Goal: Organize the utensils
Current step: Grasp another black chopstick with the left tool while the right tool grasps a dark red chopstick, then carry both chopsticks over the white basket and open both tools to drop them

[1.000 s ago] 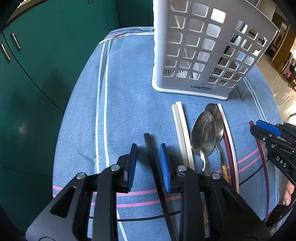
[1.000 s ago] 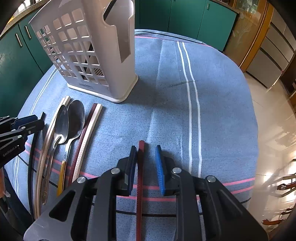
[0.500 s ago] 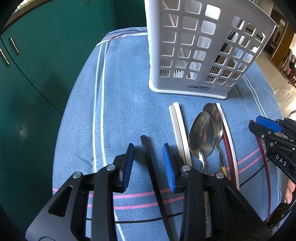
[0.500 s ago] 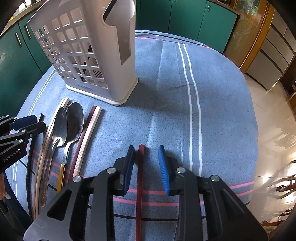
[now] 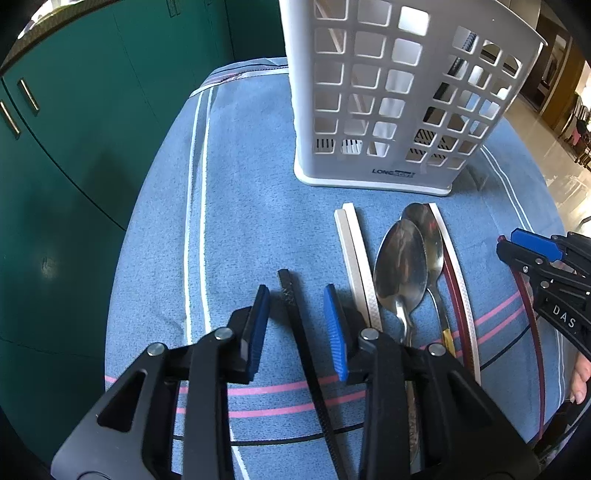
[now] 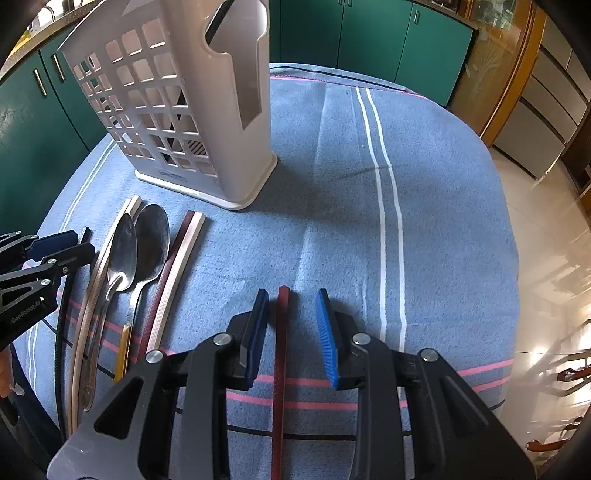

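Blue striped cloth [image 6: 424, 229] covers the table; on it stands my landmark, the white lattice caddy [image 5: 399, 96], upright. Just before the caddy's base lie two steel spoons [image 5: 402, 266] side by side, with a white chopstick pair [image 5: 356, 258] on one flank. My left tongs [image 5: 297, 325] gape around a black chopstick [image 5: 295, 314], pads clear of it. My right tongs [image 6: 290, 328] gape likewise around a dark red chopstick [image 6: 281, 332], farther from the caddy.

Green cabinets [image 6: 369, 33] behind a blue striped tablecloth [image 6: 424, 206], glossy floor [image 6: 546, 236] (sunlit) to the right
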`<state>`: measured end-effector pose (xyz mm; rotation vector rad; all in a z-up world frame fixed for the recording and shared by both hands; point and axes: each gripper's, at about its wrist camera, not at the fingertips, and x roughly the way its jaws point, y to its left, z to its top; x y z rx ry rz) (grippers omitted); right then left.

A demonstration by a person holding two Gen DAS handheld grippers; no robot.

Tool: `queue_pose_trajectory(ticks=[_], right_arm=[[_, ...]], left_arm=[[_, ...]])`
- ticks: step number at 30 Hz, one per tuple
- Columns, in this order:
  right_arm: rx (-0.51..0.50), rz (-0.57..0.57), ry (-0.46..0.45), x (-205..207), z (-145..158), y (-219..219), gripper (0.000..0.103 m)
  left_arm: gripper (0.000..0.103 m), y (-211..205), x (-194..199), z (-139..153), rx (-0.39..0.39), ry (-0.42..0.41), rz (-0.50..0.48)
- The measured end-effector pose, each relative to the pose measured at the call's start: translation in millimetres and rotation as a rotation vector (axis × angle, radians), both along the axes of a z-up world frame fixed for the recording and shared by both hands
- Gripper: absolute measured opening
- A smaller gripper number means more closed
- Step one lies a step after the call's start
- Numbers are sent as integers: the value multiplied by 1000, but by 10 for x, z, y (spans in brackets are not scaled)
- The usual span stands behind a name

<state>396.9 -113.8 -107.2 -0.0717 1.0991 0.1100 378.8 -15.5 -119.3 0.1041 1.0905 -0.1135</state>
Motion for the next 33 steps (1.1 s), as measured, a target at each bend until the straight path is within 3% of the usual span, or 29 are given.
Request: queue_pose_trajectory(ticks=[2,8,9,15,19,27,33], right_arm=[[5,1,-3,-9,1,-3,27],[22,29,-15,-60,12,50,8],[23,31,-17,-68,14,59,7],[67,32,-40,-140,157,43,7],[84,27,-122,-277,512,9,7],[143,42,-361,-711,1501,-96,7],[165,64,-503,-903,2058,-126,7]], left_arm=[[25,-10,-15,4,-5,-1,-3],[13,-65,-80,23,-14,-14,-5],[9,-68,-89,27,-16,-15,-1],[6,7,-75,167,-46,-23,28],[6,90,-163,524,-77,-104,41],[6,289,-463,1492,-195,-336,58],[6,420,-651,2096,-294,-497,78]])
